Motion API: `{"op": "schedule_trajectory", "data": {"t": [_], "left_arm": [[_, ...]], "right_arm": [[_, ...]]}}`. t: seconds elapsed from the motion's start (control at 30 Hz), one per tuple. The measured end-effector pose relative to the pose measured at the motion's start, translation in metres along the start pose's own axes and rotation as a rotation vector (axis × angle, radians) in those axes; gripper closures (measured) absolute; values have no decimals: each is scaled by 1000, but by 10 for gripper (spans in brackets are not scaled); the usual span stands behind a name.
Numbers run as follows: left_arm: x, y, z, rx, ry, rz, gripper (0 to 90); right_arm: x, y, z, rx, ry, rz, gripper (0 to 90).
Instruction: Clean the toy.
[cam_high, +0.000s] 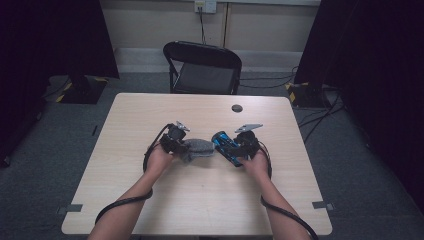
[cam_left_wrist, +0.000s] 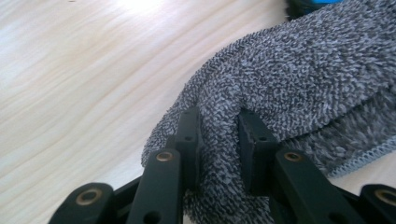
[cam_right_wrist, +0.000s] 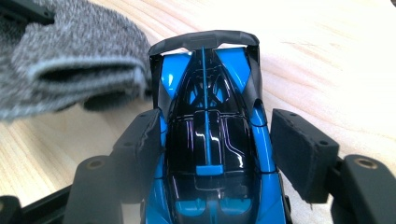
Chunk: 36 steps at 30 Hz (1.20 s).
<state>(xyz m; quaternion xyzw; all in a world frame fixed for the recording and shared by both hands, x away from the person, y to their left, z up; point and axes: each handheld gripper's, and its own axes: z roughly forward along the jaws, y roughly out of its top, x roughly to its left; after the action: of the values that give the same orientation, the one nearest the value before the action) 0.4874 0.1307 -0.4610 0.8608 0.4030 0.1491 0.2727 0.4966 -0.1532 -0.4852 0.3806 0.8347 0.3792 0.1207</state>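
High view: left gripper (cam_high: 181, 144) meets the grey cloth (cam_high: 199, 148) mid-surface (cam_high: 210, 200); right gripper (cam_high: 235, 148) carries the blue toy car (cam_high: 225, 145), just beside the cloth.

Left gripper view: fingers (cam_left_wrist: 189, 135) pinch a fold of cloth (cam_left_wrist: 299, 79) between them.

Right gripper view: car (cam_right_wrist: 210, 140) lies lengthwise between the fingers (cam_right_wrist: 303, 149). The left finger touches its flank; the right finger's contact cannot be told. Cloth (cam_right_wrist: 70, 60) lies beside the car's far end.

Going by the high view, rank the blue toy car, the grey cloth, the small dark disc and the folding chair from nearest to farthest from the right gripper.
1. Blue toy car: between the right gripper jaws.
2. Grey cloth: just left of the car.
3. Small dark disc: farther up the table.
4. Folding chair: beyond the table's far edge.
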Motion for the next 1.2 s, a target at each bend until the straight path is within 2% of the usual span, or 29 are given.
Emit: {"op": "schedule_trajectory", "data": {"t": [0.1,0.2,0.27,0.5,0.67,0.73,0.8,0.93,1.2], "left_arm": [[6,-1,-3,-7,18,-13,720],[13,-4,-7,-17,18,-40,719],[14,-6,-11,-31,12,-44,720],[7,-13,-26,-62,-17,-9,718],[-5,-16,-36,-78,-60,24,716],[-10,-16,-37,-83,-75,31,715],[-15,-17,-39,-87,-80,45,715],[-28,-18,-39,-79,-124,78,713],[-70,-18,-33,-68,-212,150,707]], "right_arm": [[0,0,0,2,-3,3,345],[1,0,0,0,-6,6,343],[2,0,0,0,-12,7,342],[3,0,0,7,-27,30,329],[5,1,-2,11,-41,46,289],[6,2,-4,-3,-46,39,276],[7,4,-7,-22,-32,44,258],[11,7,-16,-31,-35,-22,258],[12,0,-48,-68,3,-59,274]]}}
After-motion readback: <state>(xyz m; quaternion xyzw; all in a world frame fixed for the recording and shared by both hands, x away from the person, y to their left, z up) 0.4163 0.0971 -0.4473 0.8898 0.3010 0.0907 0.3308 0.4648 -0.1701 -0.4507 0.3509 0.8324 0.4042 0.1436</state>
